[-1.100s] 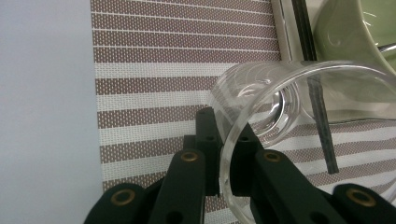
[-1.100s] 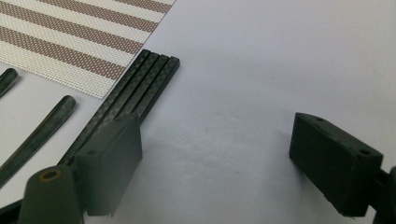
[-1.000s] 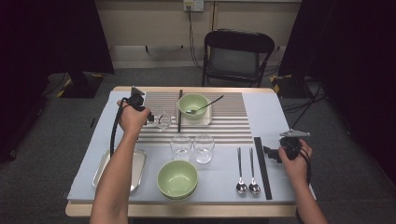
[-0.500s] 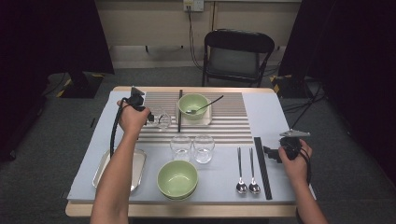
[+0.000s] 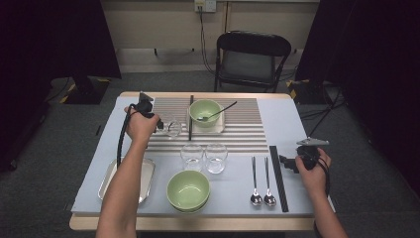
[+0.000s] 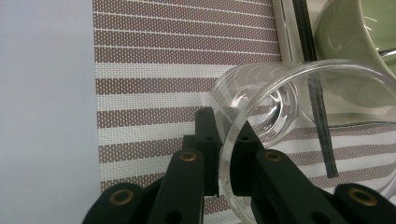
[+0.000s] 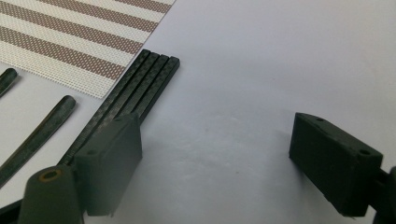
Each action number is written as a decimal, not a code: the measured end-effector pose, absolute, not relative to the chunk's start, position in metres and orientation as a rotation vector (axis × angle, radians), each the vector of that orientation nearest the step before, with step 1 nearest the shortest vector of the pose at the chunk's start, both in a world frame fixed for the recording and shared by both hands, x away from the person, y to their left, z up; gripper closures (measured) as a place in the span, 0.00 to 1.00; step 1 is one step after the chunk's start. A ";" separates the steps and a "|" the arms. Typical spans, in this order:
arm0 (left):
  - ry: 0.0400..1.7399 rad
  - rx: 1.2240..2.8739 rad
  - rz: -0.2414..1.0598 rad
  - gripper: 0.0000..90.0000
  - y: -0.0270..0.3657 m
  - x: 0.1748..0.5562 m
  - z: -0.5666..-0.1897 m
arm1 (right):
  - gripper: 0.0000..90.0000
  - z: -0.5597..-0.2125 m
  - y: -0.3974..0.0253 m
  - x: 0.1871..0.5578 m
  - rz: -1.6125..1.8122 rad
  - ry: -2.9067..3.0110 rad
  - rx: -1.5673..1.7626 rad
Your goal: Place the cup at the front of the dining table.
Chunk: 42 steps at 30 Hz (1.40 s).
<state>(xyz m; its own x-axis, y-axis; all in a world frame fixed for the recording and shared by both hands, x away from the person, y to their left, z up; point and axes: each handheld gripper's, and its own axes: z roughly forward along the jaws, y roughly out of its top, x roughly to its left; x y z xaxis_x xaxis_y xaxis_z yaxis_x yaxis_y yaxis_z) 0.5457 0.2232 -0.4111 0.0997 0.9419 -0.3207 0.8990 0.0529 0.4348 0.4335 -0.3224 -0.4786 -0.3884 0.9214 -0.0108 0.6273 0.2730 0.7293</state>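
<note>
Currently left gripper (image 6: 225, 154) jaws pinch the rim of a clear glass (image 6: 280, 116), one inside, one outside, over the striped mat (image 5: 247, 131); right gripper (image 7: 215, 158) wide open, empty, beside black chopsticks (image 7: 135, 93)

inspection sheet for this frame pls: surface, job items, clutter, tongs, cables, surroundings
Surface: grey table with striped mat.
Job's things: glass on the mat, rim pinched.
Clutter: two glasses, two green bowls, tray, two spoons, black chopsticks.
Grippers: left tongs shut on the glass; right tongs open, holding nothing.
Cables: left cable runs along the forearm.
Surroundings: chair, wall socket.
</note>
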 end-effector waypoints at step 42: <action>1.805 1.769 0.158 0.88 0.223 0.545 -0.411 | 0.18 -0.479 -0.322 0.433 0.904 2.111 1.397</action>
<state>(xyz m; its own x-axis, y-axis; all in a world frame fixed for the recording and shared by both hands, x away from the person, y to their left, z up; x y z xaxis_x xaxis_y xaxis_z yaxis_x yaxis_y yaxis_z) 0.5448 0.2232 -0.4110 0.0684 0.9420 -0.3286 0.8707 0.1044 0.4806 0.4335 -0.3222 -0.4787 -0.3860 0.9224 -0.0119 0.6277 0.2721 0.7293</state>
